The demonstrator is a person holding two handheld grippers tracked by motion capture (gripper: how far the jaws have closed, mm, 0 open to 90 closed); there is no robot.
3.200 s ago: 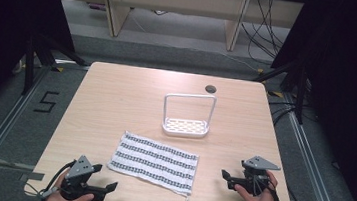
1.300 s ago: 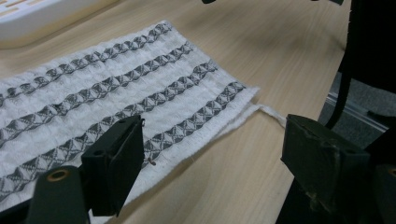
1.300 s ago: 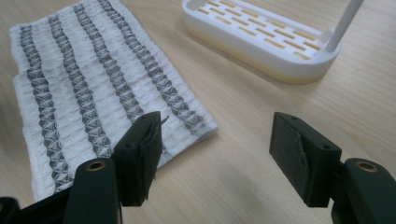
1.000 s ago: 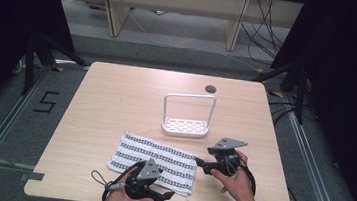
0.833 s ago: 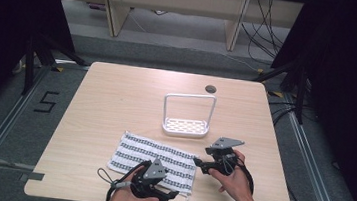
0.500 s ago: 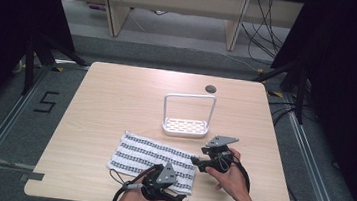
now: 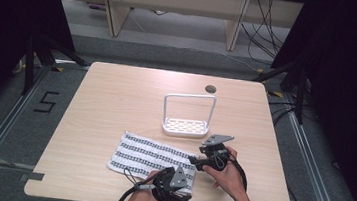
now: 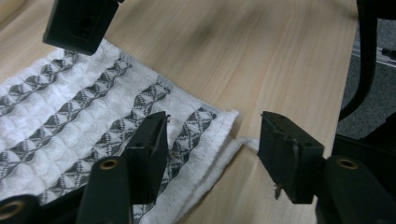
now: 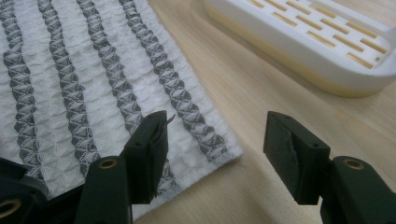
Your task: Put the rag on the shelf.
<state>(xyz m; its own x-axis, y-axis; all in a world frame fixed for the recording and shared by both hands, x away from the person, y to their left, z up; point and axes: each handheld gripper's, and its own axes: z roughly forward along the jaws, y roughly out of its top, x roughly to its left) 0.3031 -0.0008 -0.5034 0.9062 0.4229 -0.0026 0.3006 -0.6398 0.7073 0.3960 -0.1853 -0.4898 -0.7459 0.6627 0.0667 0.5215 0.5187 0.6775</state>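
A white towel with grey patterned stripes point(image 7: 150, 155) lies flat near the table's front edge. My left gripper point(image 7: 178, 178) is at its near right corner. In the left gripper view the jaws point(image 8: 212, 140) straddle that corner of the towel point(image 8: 84, 107); they have just been closing, and the pads stand apart from the cloth. My right gripper point(image 7: 197, 161) is at the far right corner. In the right gripper view its open jaws point(image 9: 215, 140) straddle the edge of the towel point(image 9: 93, 70) after narrowing slightly.
A white rack point(image 7: 186, 126) with a slotted base and a tall handle stands just behind the towel; its base point(image 9: 303, 42) lies close beyond my right gripper. A dark round hole point(image 7: 211, 89) is set in the table farther back. Cables trail off the front edge.
My left hand has slid right along the front edge to the towel's near right corner, and its jaws have narrowed. My right gripper has shifted slightly left onto the far right corner.
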